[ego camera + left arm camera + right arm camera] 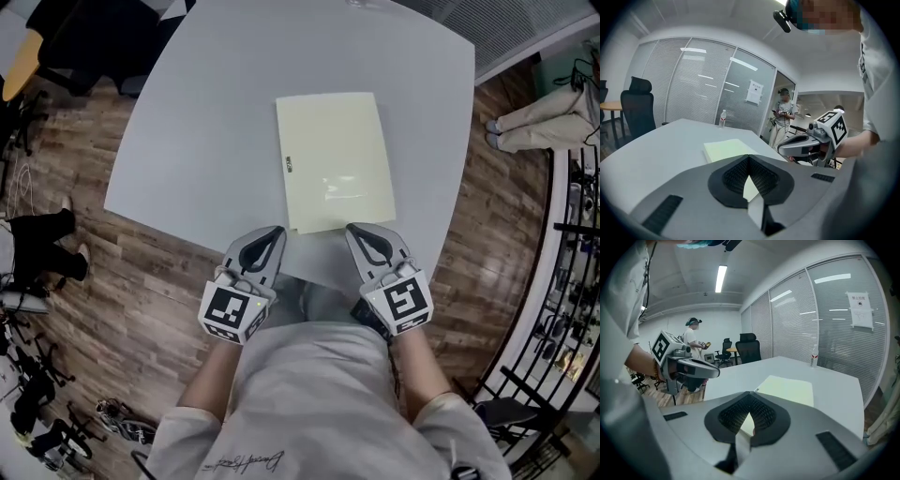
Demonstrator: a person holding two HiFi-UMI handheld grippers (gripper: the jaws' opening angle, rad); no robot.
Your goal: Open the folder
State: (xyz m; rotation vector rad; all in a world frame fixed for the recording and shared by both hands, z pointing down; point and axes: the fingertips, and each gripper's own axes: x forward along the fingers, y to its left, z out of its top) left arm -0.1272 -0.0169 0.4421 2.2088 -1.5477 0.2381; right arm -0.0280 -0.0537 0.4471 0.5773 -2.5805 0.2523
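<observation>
A pale yellow rectangular folder (336, 159) is being observed lying flat and closed on the light grey table (206, 141). Its short side is running just inside the table's near edge, right of that edge's middle. A small dark label (289, 164) is being shown at the folder's left long side.

The left gripper (274, 234), grey with a marker cube, is being held at the table's near edge, its tip being pointed at the folder's near left corner. Its fingers are being kept together, with nothing between them. The right gripper (357, 232) is being held likewise at the near edge, its tip being directed at the folder's near short side, toward the right corner. Its fingers are being pressed together too, and are empty. Whether either tip is touching the folder cannot be determined. The two grippers are being kept apart, side by side.

A clear plastic water bottle (722, 118) is being recorded upright near the table's far edge, well apart from the folder.
</observation>
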